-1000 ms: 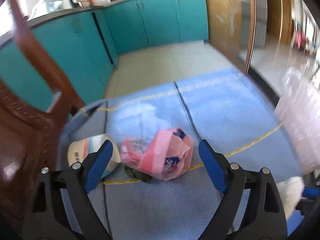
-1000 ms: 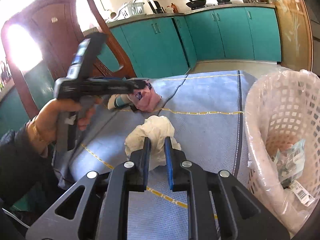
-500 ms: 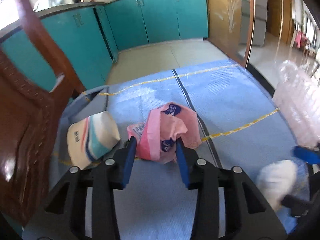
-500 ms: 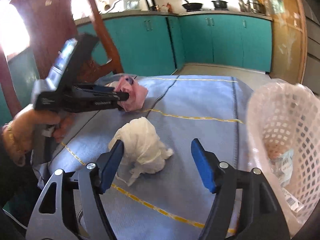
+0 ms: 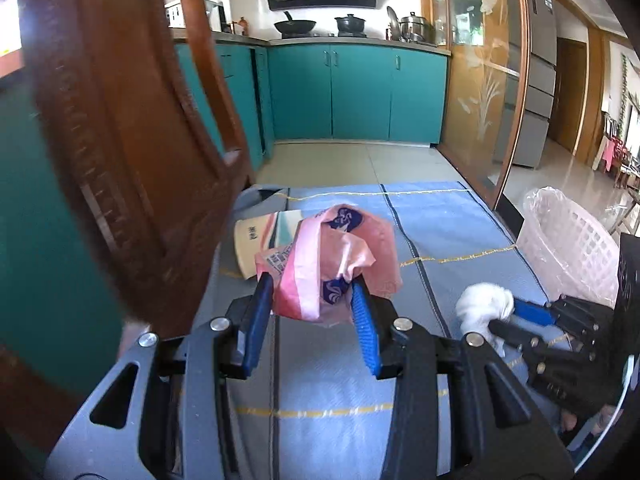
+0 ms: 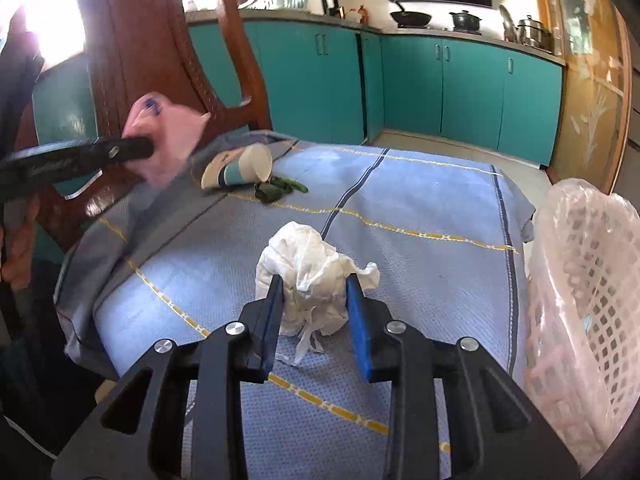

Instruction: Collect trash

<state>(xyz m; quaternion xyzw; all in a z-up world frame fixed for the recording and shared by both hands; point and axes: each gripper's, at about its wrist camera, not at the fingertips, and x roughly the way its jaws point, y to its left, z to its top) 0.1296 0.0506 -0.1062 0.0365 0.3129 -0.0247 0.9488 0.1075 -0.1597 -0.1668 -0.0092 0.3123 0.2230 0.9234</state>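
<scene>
Trash items lie spread over a table covered with a blue cloth (image 6: 420,264). Pink wrapper (image 5: 332,264): clamped between the blue pads of the left gripper (image 5: 312,304) and raised clear of the cloth; in the right wrist view the same wrapper (image 6: 160,136) is motion-blurred in front of a brown wooden chair back (image 6: 160,40). White crumpled tissue (image 6: 312,276): sits on the cloth between the pads of the right gripper (image 6: 314,304), whose jaws have just been closing; both pads meet the tissue's sides, and its lower strands trail onto the cloth. In the left wrist view the tissue (image 5: 484,304) is partly covered by the right gripper's black frame.

Paper cup (image 6: 240,168): on its side near the far left edge of the table, mouth toward the camera. In the left wrist view it (image 5: 256,240) is largely hidden behind the pink wrapper. Green scrap (image 6: 276,190): just beside the cup; what it is cannot be determined.

White lattice basket (image 6: 580,320): lined with a clear bag, at the right end of the table, cut off by the frame edge. Contents are not readable through the liner. Part of a hand (image 6: 18,248) shows at the left edge, mostly cropped.
</scene>
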